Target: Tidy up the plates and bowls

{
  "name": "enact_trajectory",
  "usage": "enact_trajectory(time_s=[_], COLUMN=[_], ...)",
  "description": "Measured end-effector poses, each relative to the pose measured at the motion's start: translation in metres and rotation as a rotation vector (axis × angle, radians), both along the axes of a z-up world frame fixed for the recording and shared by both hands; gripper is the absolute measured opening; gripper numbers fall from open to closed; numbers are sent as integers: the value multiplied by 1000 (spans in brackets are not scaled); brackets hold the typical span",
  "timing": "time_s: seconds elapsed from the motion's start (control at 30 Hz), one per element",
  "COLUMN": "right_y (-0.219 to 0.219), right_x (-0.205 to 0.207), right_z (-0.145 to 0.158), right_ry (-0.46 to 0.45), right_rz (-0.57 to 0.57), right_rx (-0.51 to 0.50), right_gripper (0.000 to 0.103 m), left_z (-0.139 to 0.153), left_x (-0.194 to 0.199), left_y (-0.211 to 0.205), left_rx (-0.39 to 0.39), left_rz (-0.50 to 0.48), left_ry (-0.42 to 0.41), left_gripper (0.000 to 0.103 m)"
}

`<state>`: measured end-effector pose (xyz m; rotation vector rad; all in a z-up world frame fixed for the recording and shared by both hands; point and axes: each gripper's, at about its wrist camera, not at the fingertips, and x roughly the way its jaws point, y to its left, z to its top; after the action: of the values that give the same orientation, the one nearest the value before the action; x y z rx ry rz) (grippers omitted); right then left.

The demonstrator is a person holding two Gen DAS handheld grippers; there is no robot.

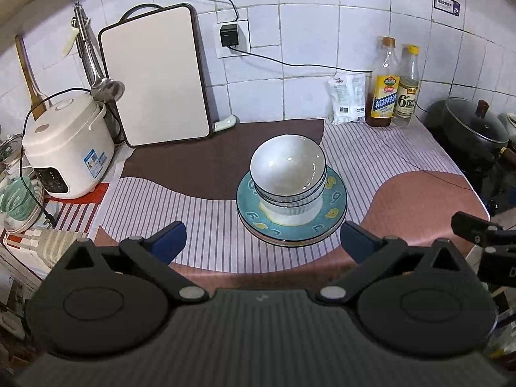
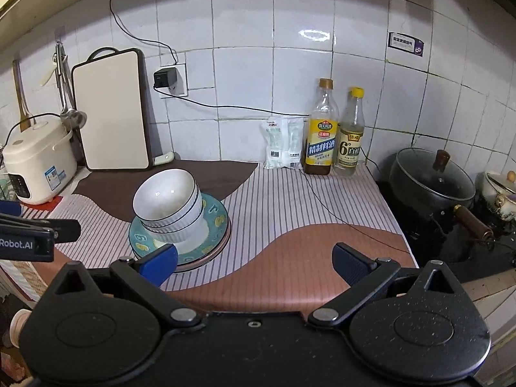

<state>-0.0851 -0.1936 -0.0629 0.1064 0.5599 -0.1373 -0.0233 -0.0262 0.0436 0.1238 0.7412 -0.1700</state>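
Nested white bowls point(image 1: 287, 174) sit mouth-up, tilted slightly, on stacked teal plates point(image 1: 335, 206), mid-bench on the striped cloth point(image 1: 193, 219). Left gripper point(image 1: 262, 242) jaws fully wide, empty, just short of the plate rim. Right gripper point(image 2: 254, 262) also wide, empty, stack just ahead of its left finger. Clear cloth right of the stack; cutting board point(image 1: 158, 77), rice cooker point(image 1: 64, 148), bottles point(image 1: 385, 90) along the wall.

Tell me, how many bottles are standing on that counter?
2. The amber bottle stands against the tiled wall; the clear yellow-capped bottle stands just right of it, beside the pot. None seem hidden.
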Motion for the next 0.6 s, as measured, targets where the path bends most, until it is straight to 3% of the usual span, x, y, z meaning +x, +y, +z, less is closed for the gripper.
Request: enact_trajectory(time_s=[0.17, 0.37, 0.6], right_y=[1, 2, 3], right_x=[0, 2, 3], right_z=[-3, -9, -12], right_ry=[-18, -27, -41], right_rz=[-8, -22, -39], right_rx=[-4, -22, -43], right_gripper=[103, 103, 103], left_z=[-6, -12, -18], left_x=[1, 3, 2], left_y=[0, 1, 2], left_rx=[1, -53, -48], left_rz=[0, -8, 15], left_ry=[0, -15, -34], left_gripper=[103, 103, 103])
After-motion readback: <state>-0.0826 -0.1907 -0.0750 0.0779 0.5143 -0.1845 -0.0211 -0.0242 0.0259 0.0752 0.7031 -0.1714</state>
